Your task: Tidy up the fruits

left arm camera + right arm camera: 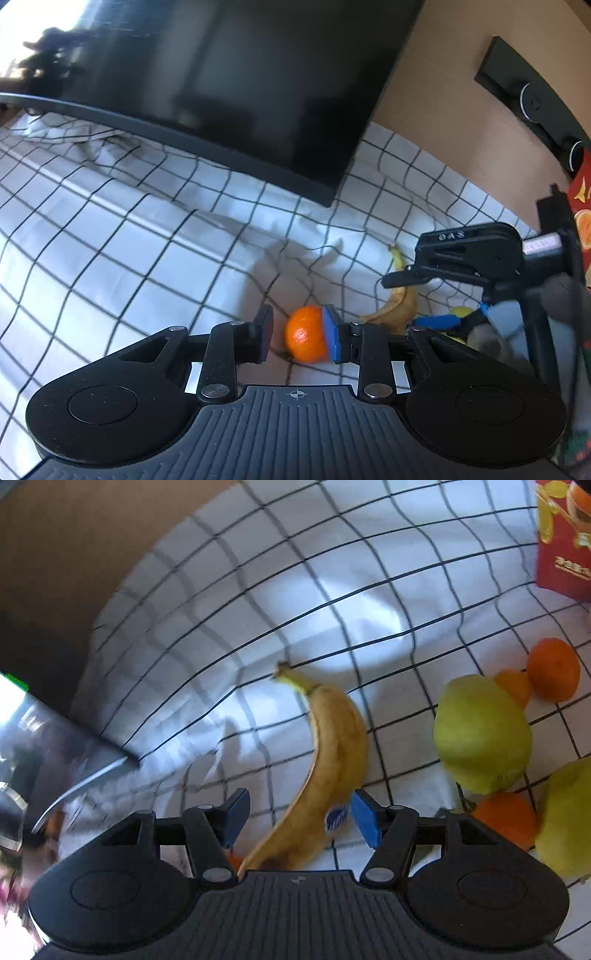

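The left gripper point(297, 338) fingers are shut on an orange point(306, 339); the right gripper point(299, 821) fingers are open around a banana point(328, 768)

left gripper point(297, 332) | jaws seemingly gripping mandarin point(306, 334) | banana point(397, 295) beside, on checked cloth point(147, 229)

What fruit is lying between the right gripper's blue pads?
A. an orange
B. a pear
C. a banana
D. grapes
C: in the right wrist view the banana runs lengthwise between the open pads of the right gripper, lying on the checked cloth.
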